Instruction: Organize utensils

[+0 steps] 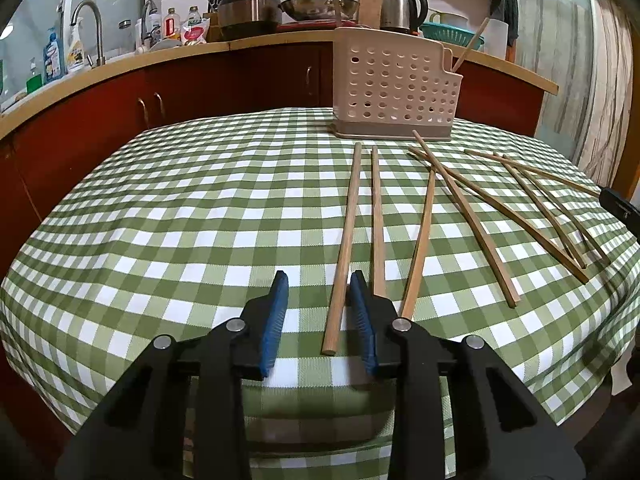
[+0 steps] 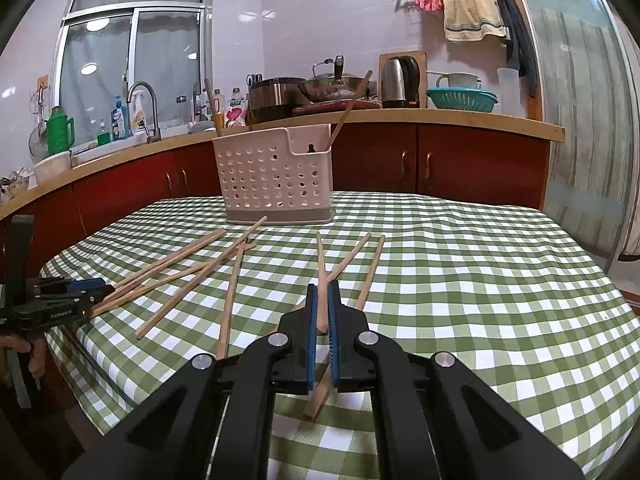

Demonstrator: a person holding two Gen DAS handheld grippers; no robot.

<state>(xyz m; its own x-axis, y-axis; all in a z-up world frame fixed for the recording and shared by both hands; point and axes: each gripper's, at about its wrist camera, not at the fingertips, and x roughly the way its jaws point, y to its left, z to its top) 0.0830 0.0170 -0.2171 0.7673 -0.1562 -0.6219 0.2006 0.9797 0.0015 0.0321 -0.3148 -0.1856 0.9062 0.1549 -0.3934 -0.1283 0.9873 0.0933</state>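
On the green checked tablecloth (image 1: 180,220) lie several loose wooden chopsticks (image 1: 464,204). My left gripper (image 1: 320,276) is open low over the near edge. One chopstick (image 1: 346,232) lies between its blue pads, close against the right pad (image 1: 362,312), with a clear gap to the left one. My right gripper (image 2: 322,287) is shut on a chopstick (image 2: 320,256) that pokes out in front and behind the pads. A beige perforated utensil holder (image 1: 392,84) (image 2: 276,176) stands at the table's far side with two chopsticks (image 2: 350,106) leaning in it. The left gripper (image 2: 80,292) also shows at the right wrist view's left edge.
Behind the table runs a red cabinet with a wooden counter (image 2: 460,118) that carries a kettle (image 2: 400,80), a wok, a pot, bottles and a sink tap (image 2: 146,108). The tablecloth drops off at the near edge (image 1: 320,420). A curtain (image 2: 588,120) hangs at the right.
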